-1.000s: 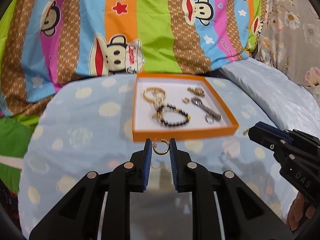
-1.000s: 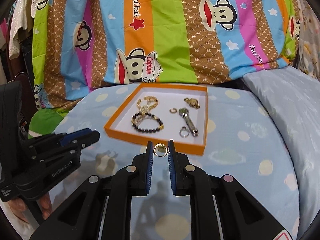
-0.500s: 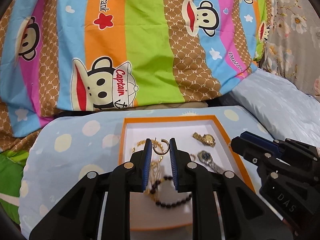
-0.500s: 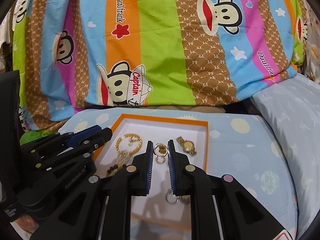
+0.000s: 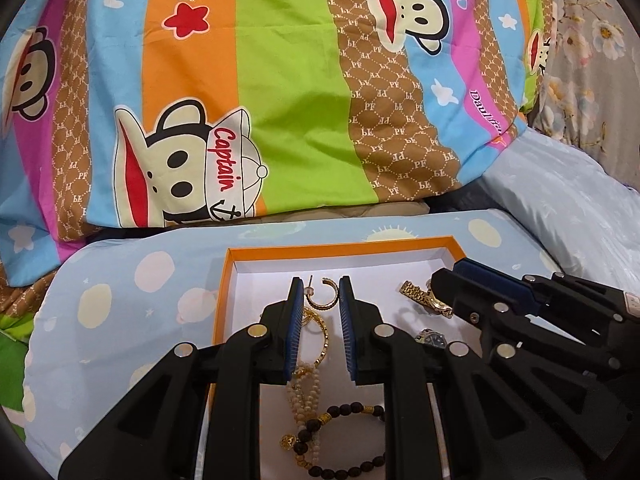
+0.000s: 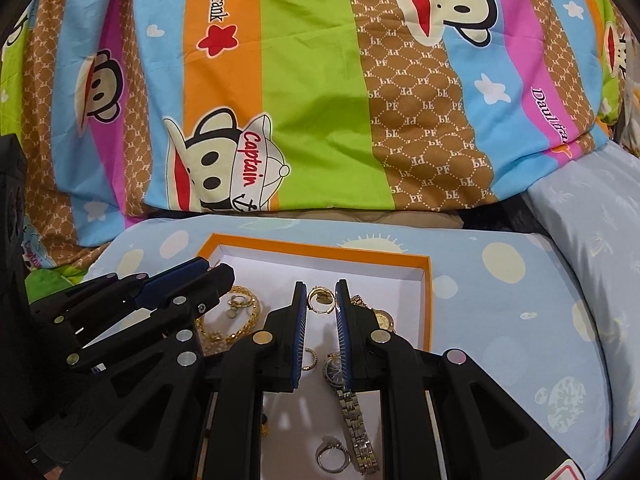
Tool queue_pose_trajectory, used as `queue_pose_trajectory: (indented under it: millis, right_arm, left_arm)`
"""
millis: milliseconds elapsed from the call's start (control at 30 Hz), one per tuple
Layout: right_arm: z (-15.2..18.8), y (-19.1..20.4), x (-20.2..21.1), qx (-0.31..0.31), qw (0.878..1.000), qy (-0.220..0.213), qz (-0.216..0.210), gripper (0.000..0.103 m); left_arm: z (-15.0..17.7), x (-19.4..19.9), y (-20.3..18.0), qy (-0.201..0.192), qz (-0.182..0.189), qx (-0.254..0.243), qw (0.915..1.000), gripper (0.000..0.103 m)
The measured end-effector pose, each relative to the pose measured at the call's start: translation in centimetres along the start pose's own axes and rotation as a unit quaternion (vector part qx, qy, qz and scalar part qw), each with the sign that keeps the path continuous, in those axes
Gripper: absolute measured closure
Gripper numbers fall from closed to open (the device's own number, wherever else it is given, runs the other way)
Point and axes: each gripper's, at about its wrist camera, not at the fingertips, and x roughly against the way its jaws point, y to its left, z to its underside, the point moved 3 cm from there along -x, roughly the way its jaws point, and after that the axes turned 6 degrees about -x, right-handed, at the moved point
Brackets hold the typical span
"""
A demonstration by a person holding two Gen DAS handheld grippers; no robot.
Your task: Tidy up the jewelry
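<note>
An orange-rimmed white tray (image 5: 344, 246) lies on the blue dotted cover; it also shows in the right wrist view (image 6: 428, 292). My left gripper (image 5: 319, 294) is shut on a gold hoop earring (image 5: 323, 299) and holds it over the tray's far part. My right gripper (image 6: 321, 296) is shut on a small gold ring earring (image 6: 320, 299) over the tray. In the tray lie a gold chain (image 6: 240, 322), a black bead bracelet (image 5: 340, 440), a gold watch (image 5: 426, 300), a silver watch (image 6: 348, 400) and a silver ring (image 6: 332, 454).
A striped monkey-print quilt (image 5: 280, 100) rises behind the tray. A pale blue pillow (image 5: 568, 208) lies at the right. The two grippers stand close side by side over the tray, the right gripper's fingers (image 5: 480, 280) at the left view's right.
Both grippers have moved forward from in front of the tray's near rim to above its inside, each still holding its earring.
</note>
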Motion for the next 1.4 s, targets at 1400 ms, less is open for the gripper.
queue_pose_trajectory:
  millis: [1400]
  right_arm:
    - [4.0,0.2,5.1,0.001,1.0,-0.011,0.011,0.076]
  left_arm:
    - [3.3,5.3,2.5,-0.004,-0.029,0.039,0.9988,0.072]
